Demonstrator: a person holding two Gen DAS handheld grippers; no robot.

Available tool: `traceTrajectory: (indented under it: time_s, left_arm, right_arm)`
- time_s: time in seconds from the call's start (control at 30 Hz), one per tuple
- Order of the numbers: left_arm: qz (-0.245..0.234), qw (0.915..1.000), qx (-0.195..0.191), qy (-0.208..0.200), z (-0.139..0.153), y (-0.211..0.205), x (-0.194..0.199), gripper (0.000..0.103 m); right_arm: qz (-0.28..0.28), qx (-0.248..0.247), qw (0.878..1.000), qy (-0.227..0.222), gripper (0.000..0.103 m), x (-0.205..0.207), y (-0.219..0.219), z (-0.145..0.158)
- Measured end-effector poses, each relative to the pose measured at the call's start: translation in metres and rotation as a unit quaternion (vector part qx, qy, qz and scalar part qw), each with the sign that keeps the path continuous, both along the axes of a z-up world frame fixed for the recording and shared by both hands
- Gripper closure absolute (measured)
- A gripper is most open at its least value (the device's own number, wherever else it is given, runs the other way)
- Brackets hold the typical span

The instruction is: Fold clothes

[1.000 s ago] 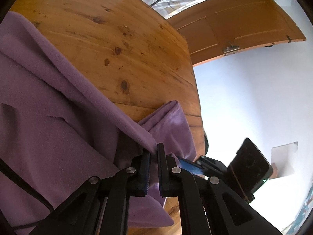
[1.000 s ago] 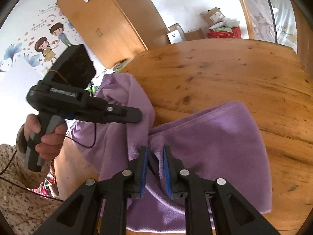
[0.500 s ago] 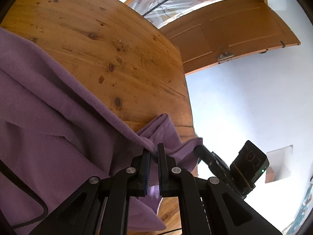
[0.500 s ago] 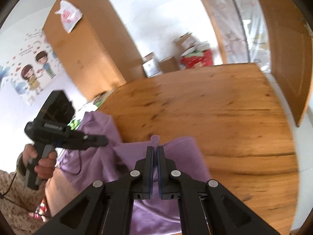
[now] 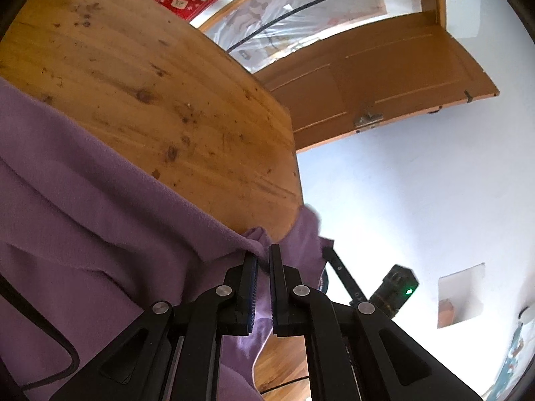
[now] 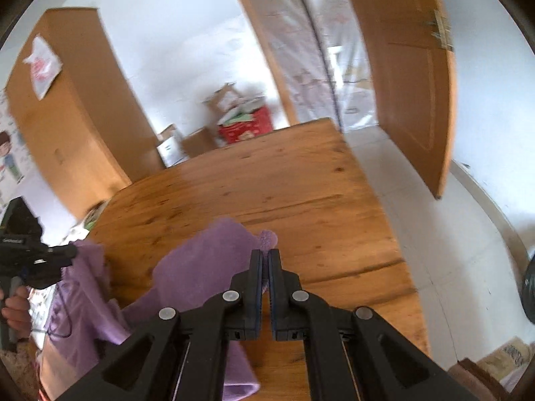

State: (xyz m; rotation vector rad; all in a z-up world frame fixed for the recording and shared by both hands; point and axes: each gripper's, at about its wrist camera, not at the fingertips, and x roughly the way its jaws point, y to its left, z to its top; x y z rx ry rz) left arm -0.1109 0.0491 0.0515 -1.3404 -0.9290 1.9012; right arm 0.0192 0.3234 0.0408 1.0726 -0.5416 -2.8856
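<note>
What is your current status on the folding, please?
Left tool and right tool shut on purple cloth. Wooden table ahead, nothing in the way.

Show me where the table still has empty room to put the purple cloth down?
Bare wooden table stretches beyond the purple cloth to the far edge by the boxes, and rightward toward the door. The near left side is crowded with cloth.

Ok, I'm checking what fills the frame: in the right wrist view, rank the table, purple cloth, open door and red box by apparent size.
1. wooden table
2. purple cloth and open door: about alike, unranked
3. red box, far back, so it looks small
</note>
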Motion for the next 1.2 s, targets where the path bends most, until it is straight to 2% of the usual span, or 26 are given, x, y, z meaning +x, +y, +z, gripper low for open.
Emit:
traceTrajectory:
  time_s: [0.23,0.3,0.53,0.57,0.63,0.67,0.7,0.8,0.83,0.9,1.0,1.2]
  left_arm:
    - [0.034,0.9991,0.001,0.026,0.018,-0.024,-0.008,0.099]
    - [0.030,0.9993,-0.004,0.022,0.017,-0.022,-0.011,0.099]
    - [0.003,0.9998,-0.019,-0.006,-0.001,-0.008,-0.008,0.099]
    - [0.000,0.9997,-0.023,-0.009,-0.004,-0.006,-0.008,0.099]
    - [-0.006,0.9994,-0.032,-0.014,-0.008,-0.002,-0.006,0.098]
    - [-0.009,0.9992,-0.036,-0.016,-0.011,0.000,-0.006,0.098]
    - [-0.013,0.9990,-0.040,-0.017,-0.013,0.001,-0.005,0.097]
    - [-0.028,0.9980,-0.054,-0.017,-0.017,0.007,-0.002,0.095]
    - [-0.038,0.9972,-0.063,-0.014,-0.017,0.010,0.001,0.094]
    - [-0.062,0.9945,-0.084,-0.008,-0.016,0.018,0.007,0.089]
    - [-0.096,0.9888,-0.114,0.009,-0.015,0.028,0.015,0.085]
    - [-0.161,0.9733,-0.160,0.034,-0.019,0.048,0.037,0.080]
  right_arm:
    - [-0.040,0.016,0.999,-0.012,0.100,0.000,0.014,-0.009]
    - [-0.047,0.039,0.998,-0.012,0.100,0.000,0.012,-0.009]
    - [-0.032,0.055,0.998,-0.015,0.097,0.004,0.006,-0.010]
    - [-0.029,0.061,0.998,-0.015,0.094,0.006,0.003,-0.008]
    - [-0.023,0.075,0.997,-0.013,0.082,0.009,-0.002,-0.005]
    - [-0.021,0.087,0.996,-0.009,0.072,0.011,-0.006,-0.002]
    - [-0.020,0.099,0.995,-0.004,0.065,0.013,-0.010,0.001]
    - [-0.010,0.116,0.993,0.009,0.064,0.022,-0.022,0.010]
    - [0.001,0.108,0.994,0.013,0.064,0.024,-0.024,0.013]
    - [0.059,0.089,0.994,0.033,0.064,0.034,-0.040,0.019]
    - [0.139,0.083,0.986,0.029,0.064,0.042,-0.066,0.017]
    - [0.237,0.087,0.967,-0.033,0.064,0.041,-0.105,-0.012]
